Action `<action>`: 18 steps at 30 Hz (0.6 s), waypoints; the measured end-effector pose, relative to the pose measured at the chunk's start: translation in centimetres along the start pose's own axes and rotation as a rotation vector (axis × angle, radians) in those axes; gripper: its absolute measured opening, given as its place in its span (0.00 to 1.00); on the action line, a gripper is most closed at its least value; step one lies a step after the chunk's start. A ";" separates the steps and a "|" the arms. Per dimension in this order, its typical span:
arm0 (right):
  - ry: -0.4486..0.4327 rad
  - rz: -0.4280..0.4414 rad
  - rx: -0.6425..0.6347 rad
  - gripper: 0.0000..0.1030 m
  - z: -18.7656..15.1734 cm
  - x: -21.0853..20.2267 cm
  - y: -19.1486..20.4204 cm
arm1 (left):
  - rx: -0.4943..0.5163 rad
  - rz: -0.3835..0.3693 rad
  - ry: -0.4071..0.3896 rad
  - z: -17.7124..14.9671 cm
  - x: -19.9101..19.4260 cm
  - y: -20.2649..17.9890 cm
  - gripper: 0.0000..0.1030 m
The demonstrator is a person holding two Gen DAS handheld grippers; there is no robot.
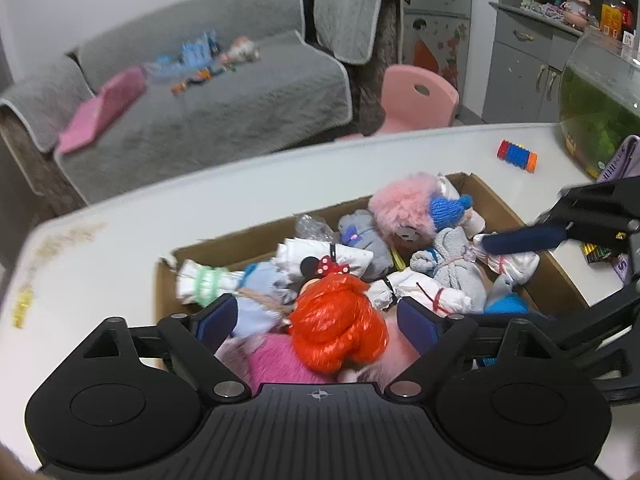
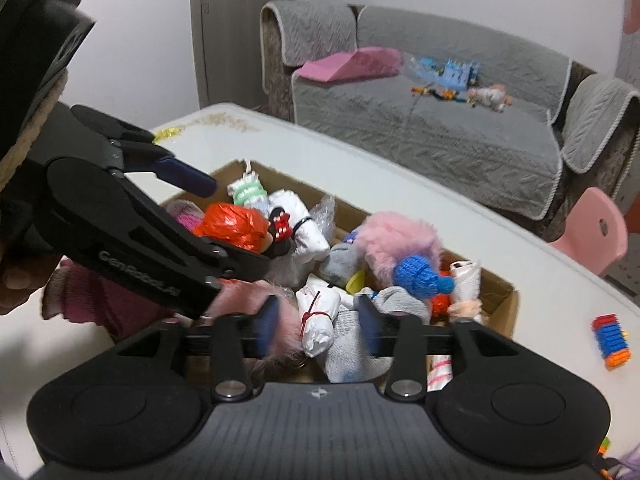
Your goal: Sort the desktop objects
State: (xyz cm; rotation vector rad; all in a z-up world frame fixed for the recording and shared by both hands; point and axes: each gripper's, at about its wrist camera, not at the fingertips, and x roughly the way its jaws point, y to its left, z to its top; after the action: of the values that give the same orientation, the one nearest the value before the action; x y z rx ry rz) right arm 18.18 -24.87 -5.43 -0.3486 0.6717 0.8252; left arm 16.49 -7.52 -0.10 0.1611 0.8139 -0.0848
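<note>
A cardboard box [image 1: 500, 200] [image 2: 500, 280] on the white table holds rolled socks and small plush toys. A doll with shiny red hair [image 1: 336, 320] [image 2: 236, 224] lies at its near end, between the wide-apart fingers of my left gripper [image 1: 318, 320], which do not touch it. My right gripper [image 2: 320, 324] hangs open over a white sock roll tied with red string [image 2: 318, 320]; its pads stand clear of the roll. A pink fluffy toy [image 1: 404, 204] with a blue knitted hat [image 2: 416, 272] rests further back. Each gripper shows at the edge of the other's view.
A striped red, blue and orange toy roller [image 1: 517, 156] [image 2: 612, 340] lies on the table beyond the box. A fish bowl [image 1: 592, 108] stands at the table's right end. A pink chair [image 1: 416, 100] and a grey sofa [image 2: 440, 120] sit behind. A pink sleeve [image 2: 80, 300] shows at left.
</note>
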 end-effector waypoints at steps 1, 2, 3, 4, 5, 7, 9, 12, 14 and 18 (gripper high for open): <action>-0.013 -0.001 0.004 0.68 -0.1 -0.8 0.1 | 0.014 0.004 -0.021 -0.2 -1.0 -0.2 0.94; -0.030 -0.001 0.000 0.70 -0.3 -1.6 0.3 | 0.028 0.014 -0.051 -0.6 -2.3 -0.5 0.96; -0.046 -0.012 -0.007 0.76 -0.5 -2.6 0.6 | 0.037 0.023 -0.080 -0.9 -3.5 -0.8 1.00; -0.059 -0.027 -0.009 0.87 -0.7 -3.5 0.8 | 0.044 0.027 -0.112 -1.2 -4.7 -1.1 1.00; -0.083 -0.041 -0.007 0.93 -1.1 -4.7 1.1 | 0.047 0.022 -0.145 -1.7 -6.0 -1.3 1.00; -0.132 -0.052 0.011 0.98 -1.7 -6.9 1.4 | 0.047 0.020 -0.187 -2.5 -8.4 -2.1 1.00; -0.176 -0.051 0.037 0.99 -2.8 -9.1 1.9 | 0.056 0.030 -0.236 -3.4 -10.6 -3.1 1.00; -0.221 -0.047 0.053 0.99 -4.3 -11.5 2.9 | 0.058 0.033 -0.274 -4.3 -12.8 -4.5 1.00; -0.234 -0.063 0.062 0.99 -5.0 -12.6 3.4 | 0.042 0.032 -0.291 -4.8 -13.8 -5.1 1.00; -0.275 -0.067 0.099 0.99 -6.7 -14.7 4.0 | 0.014 0.028 -0.342 -5.9 -15.8 -5.9 1.00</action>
State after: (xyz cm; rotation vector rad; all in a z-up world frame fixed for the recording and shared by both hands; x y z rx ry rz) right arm 5.17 -34.05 -0.70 -0.1624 0.4401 0.7557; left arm 0.68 -12.03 6.76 0.1657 0.4696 -0.0893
